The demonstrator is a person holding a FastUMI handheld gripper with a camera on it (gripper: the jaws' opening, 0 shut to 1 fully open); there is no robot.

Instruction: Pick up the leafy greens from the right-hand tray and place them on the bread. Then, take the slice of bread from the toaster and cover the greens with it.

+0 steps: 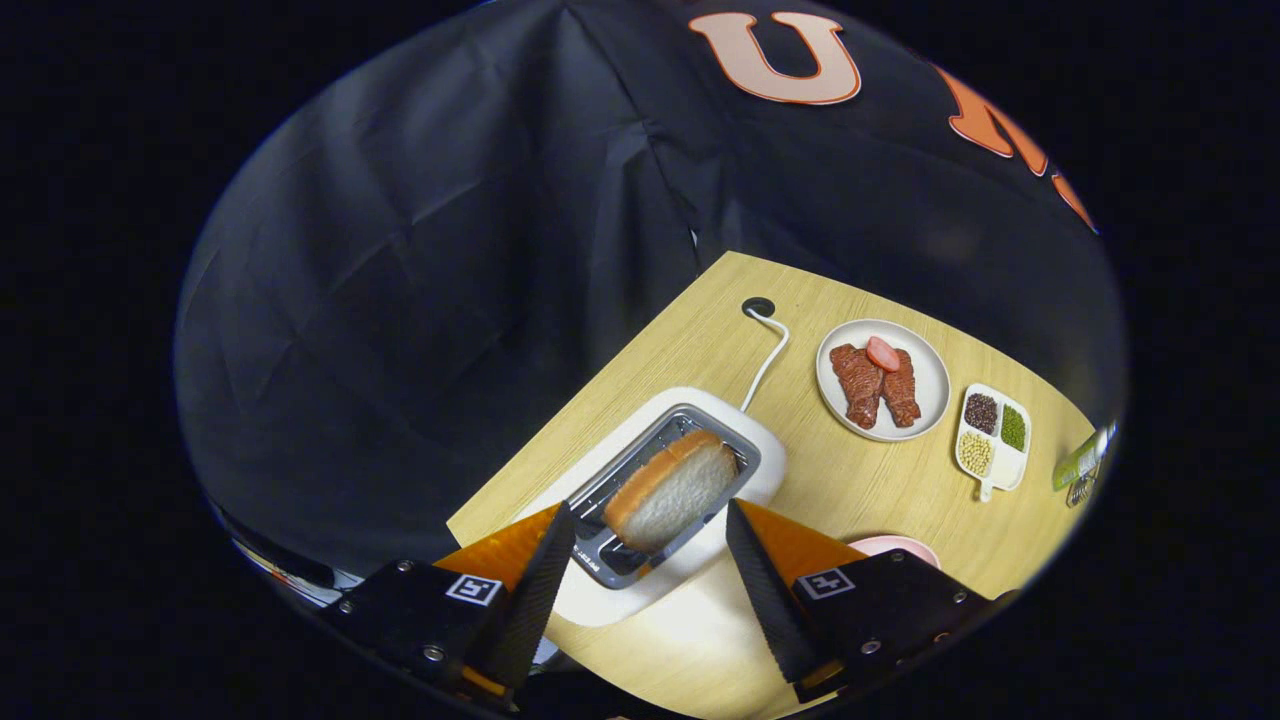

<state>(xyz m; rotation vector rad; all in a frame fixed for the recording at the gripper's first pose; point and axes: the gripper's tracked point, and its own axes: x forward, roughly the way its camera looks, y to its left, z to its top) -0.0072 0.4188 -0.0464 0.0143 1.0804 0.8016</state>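
Note:
A slice of bread [668,490] with a brown crust sticks up out of the slot of a white toaster [770,462] on the wooden table. My gripper [650,525] is open, hovering over the toaster. Its two dark ridged fingers [540,590] stand either side of the slice, a small gap showing between each fingertip and the bread. The slice lies just ahead of the tips and between them. Neither finger presses on it.
The toaster's white cord [768,360] runs to a hole in the table. Beyond the toaster sit a white plate [930,380] with meat strips and a pink slice, and a small divided dish [992,440] of beans. A pink plate rim [895,545] peeks beside the right finger.

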